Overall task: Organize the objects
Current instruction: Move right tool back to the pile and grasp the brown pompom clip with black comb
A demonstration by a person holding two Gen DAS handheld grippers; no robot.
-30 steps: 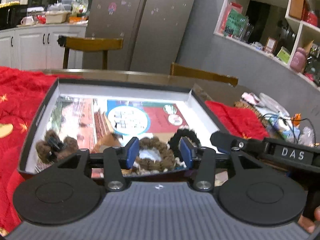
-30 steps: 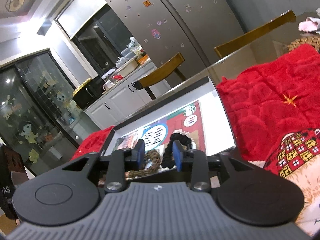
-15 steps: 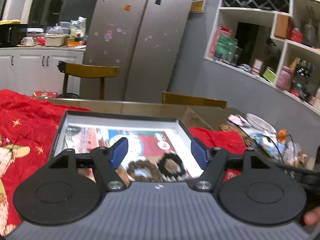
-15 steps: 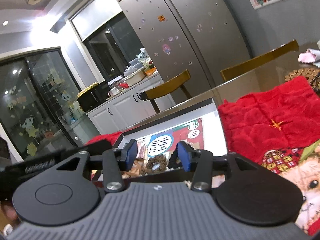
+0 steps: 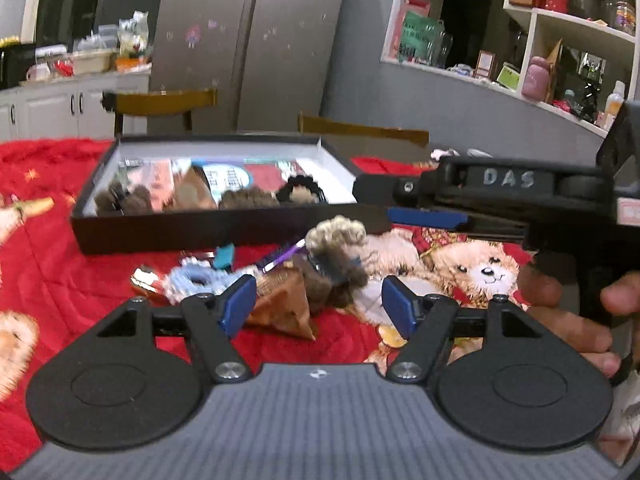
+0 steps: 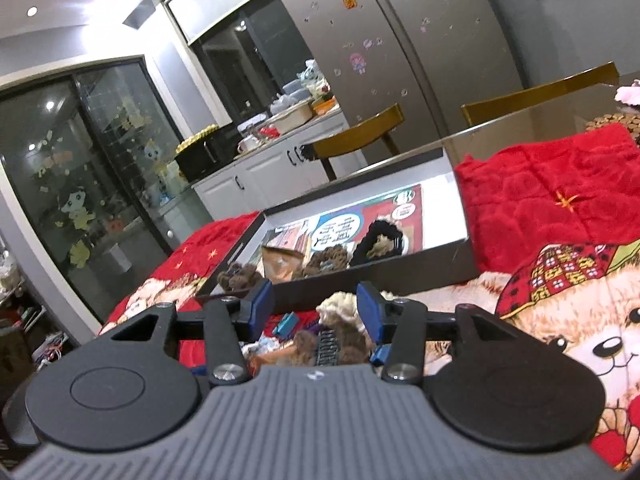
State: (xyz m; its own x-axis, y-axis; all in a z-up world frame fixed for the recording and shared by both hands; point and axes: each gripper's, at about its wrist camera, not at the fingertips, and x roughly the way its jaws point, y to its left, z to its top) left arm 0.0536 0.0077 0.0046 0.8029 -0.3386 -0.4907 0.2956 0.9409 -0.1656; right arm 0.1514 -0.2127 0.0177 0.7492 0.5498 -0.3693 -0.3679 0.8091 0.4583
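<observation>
Sorting hair accessories: step in hand is judged to be the next pick from the loose pile.
Landmark: black box [image 5: 224, 232], shallow and open-topped, on the red blanket [image 5: 52, 272]; all places below are given from it.
Box contents: brown fuzzy clip [image 5: 124, 200] at its left end, then a brown scrunchie [image 5: 248, 198], then a black scrunchie [image 5: 302, 192] toward its right end.
Loose pile: just in front of the box's near wall, on the blanket.
Pile, left: pale blue scrunchie [image 5: 192, 280].
Pile, middle: brown paper-like packet [image 5: 280, 304].
Pile, right: fuzzy claw clip [image 5: 334, 264], cream tuft above brown.
Left gripper [image 5: 316, 304]: in front of the box, over the pile; jaws have just been opening and stand spread, pinching nothing, packet and clip lying between the pads without contact.
Right gripper [image 6: 314, 310]: in front of the box's near wall; jaws have just been opening, now spread and empty, with the pile below and between them.
Handling, judged: every item is light; scrunchies are soft and will squash and sag; the claw clip has a stiff toothed core under plush.
Hold point, judged: clip across its rigid middle, not the fluff; scrunchies across one bunched side of the ring.
Risk, judged: items overlap, so a neighbour may snag and lift too.
</observation>
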